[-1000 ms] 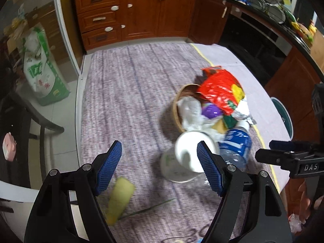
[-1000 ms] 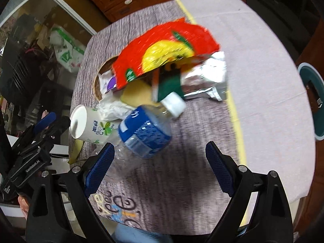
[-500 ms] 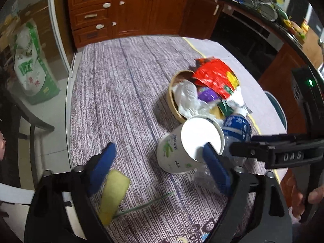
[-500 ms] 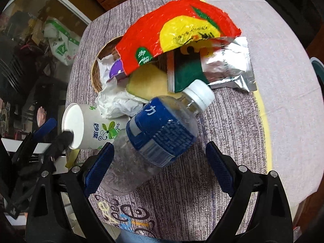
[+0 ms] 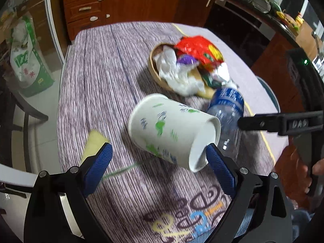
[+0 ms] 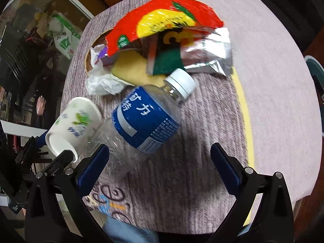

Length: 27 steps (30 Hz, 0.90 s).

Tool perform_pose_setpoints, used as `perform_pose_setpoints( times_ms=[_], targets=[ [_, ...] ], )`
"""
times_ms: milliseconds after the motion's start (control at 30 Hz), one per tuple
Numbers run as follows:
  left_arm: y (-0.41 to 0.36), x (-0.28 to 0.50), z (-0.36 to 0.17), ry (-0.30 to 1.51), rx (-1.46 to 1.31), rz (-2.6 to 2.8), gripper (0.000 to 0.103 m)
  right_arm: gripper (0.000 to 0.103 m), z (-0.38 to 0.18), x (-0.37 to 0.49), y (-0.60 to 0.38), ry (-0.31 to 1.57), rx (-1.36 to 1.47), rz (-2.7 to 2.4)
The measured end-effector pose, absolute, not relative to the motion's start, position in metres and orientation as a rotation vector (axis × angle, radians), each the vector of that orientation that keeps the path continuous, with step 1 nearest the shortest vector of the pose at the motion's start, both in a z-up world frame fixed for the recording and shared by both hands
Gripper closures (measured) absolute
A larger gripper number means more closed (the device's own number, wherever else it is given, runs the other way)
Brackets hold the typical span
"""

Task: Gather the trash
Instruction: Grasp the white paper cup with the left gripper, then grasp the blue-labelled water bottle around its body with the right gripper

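A white paper cup (image 5: 172, 133) with green print lies on its side on the purple tablecloth, its mouth close to the right finger of my left gripper (image 5: 160, 160). That gripper stands open around the cup. A clear bottle (image 6: 145, 119) with a blue label and a white cap lies beside the cup (image 6: 77, 121). My right gripper (image 6: 160, 151) hangs over the bottle's base end with its jaws opening; the pads do not press on it. Behind them, a round basket (image 5: 154, 68) holds crumpled white paper (image 5: 172, 70), a red snack bag (image 6: 162, 20) and a silver wrapper (image 6: 208, 56).
A yellow scrap (image 5: 95, 143) and a green stalk (image 5: 121, 170) lie by my left finger. The table's edge curves on the left above a tiled floor with a green-white sack (image 5: 26, 64). Brown cabinets (image 5: 125, 0) stand behind. A hand (image 5: 318, 166) shows at the right.
My left gripper has come lower and closer with wider jaws, and the cup has tipped onto its side between them. The right gripper has sunk toward the bottle.
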State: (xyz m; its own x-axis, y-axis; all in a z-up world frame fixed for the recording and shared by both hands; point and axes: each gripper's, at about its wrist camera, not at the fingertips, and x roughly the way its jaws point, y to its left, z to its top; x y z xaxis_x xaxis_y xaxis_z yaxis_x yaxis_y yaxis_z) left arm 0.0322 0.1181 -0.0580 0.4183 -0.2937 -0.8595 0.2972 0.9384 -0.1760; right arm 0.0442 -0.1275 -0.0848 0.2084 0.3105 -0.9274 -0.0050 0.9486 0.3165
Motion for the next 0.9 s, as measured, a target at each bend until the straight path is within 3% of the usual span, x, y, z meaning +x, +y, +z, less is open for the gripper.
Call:
perform_pose_setpoints(
  times_ms=[500, 833, 867, 900],
  targets=[
    [0.141, 0.006, -0.075, 1.12, -0.117, -0.441, 0.009, 0.008, -0.07, 0.043, -0.127, 1.312, 0.352, 0.231],
    [0.141, 0.001, -0.083, 1.171, -0.155, -0.46, 0.009, 0.008, -0.104, 0.058, -0.093, 1.371, 0.381, 0.216],
    [0.142, 0.001, -0.085, 1.177, -0.16, -0.462, 0.009, 0.009, -0.103, 0.057, -0.09, 1.368, 0.36, 0.23],
    [0.142, 0.0, -0.087, 1.186, -0.171, -0.467, 0.009, 0.018, -0.103, 0.055, -0.089, 1.366, 0.344, 0.249]
  ],
)
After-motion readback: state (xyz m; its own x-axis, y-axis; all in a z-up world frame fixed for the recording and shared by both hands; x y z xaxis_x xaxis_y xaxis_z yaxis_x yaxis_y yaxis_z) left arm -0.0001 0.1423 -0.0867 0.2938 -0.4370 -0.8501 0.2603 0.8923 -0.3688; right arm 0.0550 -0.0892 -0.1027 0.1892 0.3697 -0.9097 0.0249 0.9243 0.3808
